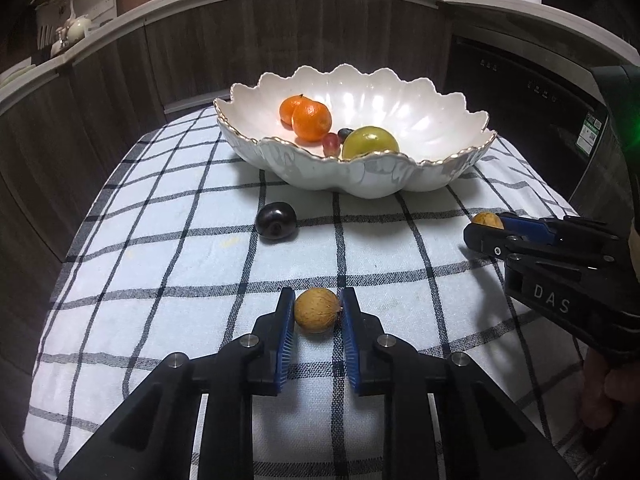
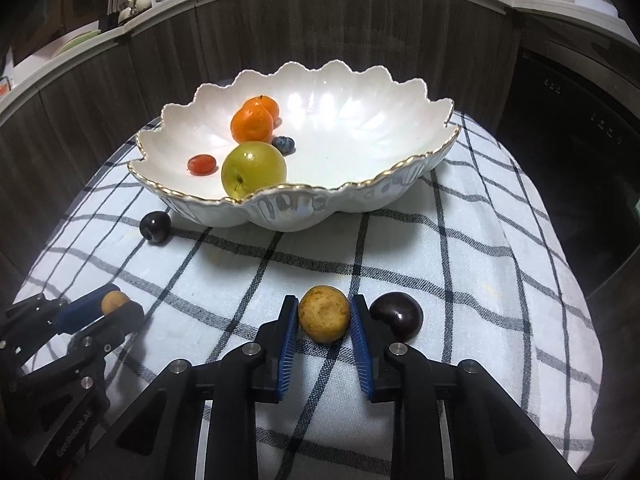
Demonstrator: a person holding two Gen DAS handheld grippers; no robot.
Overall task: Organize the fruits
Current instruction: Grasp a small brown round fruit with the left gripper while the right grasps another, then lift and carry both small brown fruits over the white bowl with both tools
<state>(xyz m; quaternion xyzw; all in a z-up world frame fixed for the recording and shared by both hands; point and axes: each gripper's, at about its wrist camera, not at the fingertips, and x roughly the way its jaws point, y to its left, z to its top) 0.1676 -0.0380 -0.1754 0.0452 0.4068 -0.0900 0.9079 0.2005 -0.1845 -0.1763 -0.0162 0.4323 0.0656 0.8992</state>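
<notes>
Both tongs are at the pick-up step of gathering loose fruit into the scalloped white bowl (image 1: 452, 168). In the left wrist view the left tongs (image 1: 317, 314) are clenched on a small tan fruit (image 1: 317, 310), low in the centre of the frame, which rests on the checked cloth (image 1: 160, 264) covering the surface. In the right wrist view the right tongs (image 2: 324, 317) clasp a second tan fruit (image 2: 324, 319) at lower centre, with a dark plum (image 2: 397, 316) just beside the right-hand finger. Another dark plum (image 1: 276, 220) lies on the cloth near the bowl's lower left edge. The bowl already holds two oranges (image 2: 253, 121), a green apple (image 2: 253, 168), a red grape (image 2: 202, 165) and a blueberry (image 2: 283, 145). The next move probably calls for lifting each fruit clear, carrying it over the rim, and releasing low so it does not roll or knock the others.
</notes>
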